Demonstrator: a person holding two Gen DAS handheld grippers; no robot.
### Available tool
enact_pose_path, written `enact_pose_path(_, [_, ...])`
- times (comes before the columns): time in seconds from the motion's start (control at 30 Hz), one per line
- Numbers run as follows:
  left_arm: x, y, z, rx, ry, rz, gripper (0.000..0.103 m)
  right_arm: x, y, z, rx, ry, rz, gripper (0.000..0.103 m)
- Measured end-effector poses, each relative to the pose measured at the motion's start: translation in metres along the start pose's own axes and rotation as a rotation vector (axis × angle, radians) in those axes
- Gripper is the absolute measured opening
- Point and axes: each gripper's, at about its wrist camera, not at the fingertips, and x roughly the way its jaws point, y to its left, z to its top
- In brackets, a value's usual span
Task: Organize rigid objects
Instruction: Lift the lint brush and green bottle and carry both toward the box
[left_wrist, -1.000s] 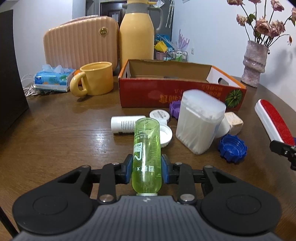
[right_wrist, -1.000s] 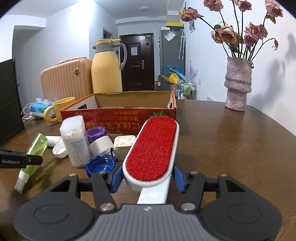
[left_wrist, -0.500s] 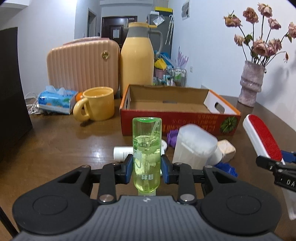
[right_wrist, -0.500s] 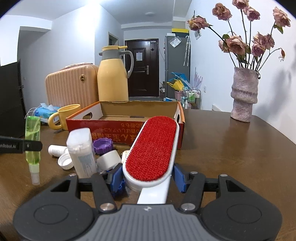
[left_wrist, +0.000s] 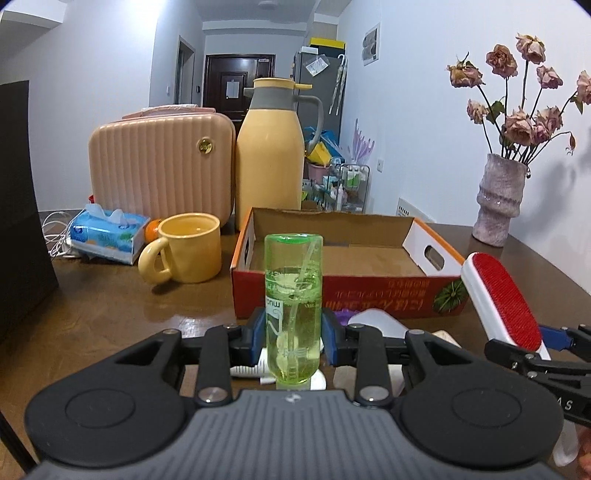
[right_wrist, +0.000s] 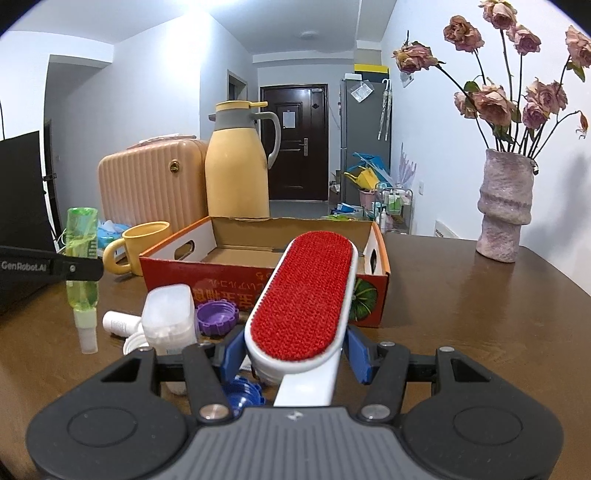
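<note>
White walls (right_wrist: 155, 110) and a white ceiling (right_wrist: 303, 22) are seen ahead of the gripper. A dark door (right_wrist: 293, 142) is set at the hallway's far end, with a grey fridge (right_wrist: 364, 136) beside it. The brown wooden table (right_wrist: 461, 314) is brightly lit.

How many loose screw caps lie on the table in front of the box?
2 clearly: a purple cap beside the cardboard box, and a blue cap nearer, mostly behind the right tongs. Others may be hidden.

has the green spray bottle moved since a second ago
Yes. In the right wrist view the green spray bottle rose off the table and swung upright, nozzle down, against the cardboard box.
</note>
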Motion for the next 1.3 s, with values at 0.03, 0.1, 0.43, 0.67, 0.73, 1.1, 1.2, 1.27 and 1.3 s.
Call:
enact_pose_path(0.03, [0.002, -0.001, 0.002, 0.0, -0.003, -0.001, 0.031, 0.002, 0.0, 0.003, 0.001, -0.001, 0.004, 0.057])
enact_pose_path(0.1, [0.005, -0.001, 0.007, -0.003, -0.009, -0.002, 0.031, 0.006, -0.001, 0.007, 0.005, -0.001, 0.012, 0.057])
enact_pose_path(0.43, [0.025, -0.002, 0.031, -0.033, -0.043, 0.001, 0.031, 0.03, -0.008, 0.034, 0.012, -0.026, 0.019, 0.057])
enact_pose_path(0.67, [0.043, -0.005, 0.047, -0.04, -0.056, -0.005, 0.031, 0.051, -0.015, 0.051, 0.032, -0.041, 0.016, 0.057])
enact_pose_path(0.73, [0.049, -0.006, 0.05, -0.045, -0.055, -0.006, 0.031, 0.057, -0.016, 0.056, 0.039, -0.045, 0.017, 0.057])
enact_pose_path(1.1, [0.077, -0.008, 0.067, -0.062, -0.074, -0.009, 0.031, 0.092, -0.02, 0.08, 0.081, -0.056, 0.041, 0.057])
enact_pose_path(1.2, [0.086, -0.01, 0.073, -0.063, -0.08, -0.011, 0.031, 0.102, -0.018, 0.085, 0.085, -0.05, 0.044, 0.057])
enact_pose_path(1.27, [0.092, -0.011, 0.076, -0.066, -0.084, -0.013, 0.031, 0.108, -0.018, 0.087, 0.091, -0.044, 0.046, 0.057])
enact_pose_path(1.3, [0.096, -0.011, 0.078, -0.067, -0.084, -0.012, 0.031, 0.112, -0.018, 0.089, 0.095, -0.041, 0.048, 0.057])
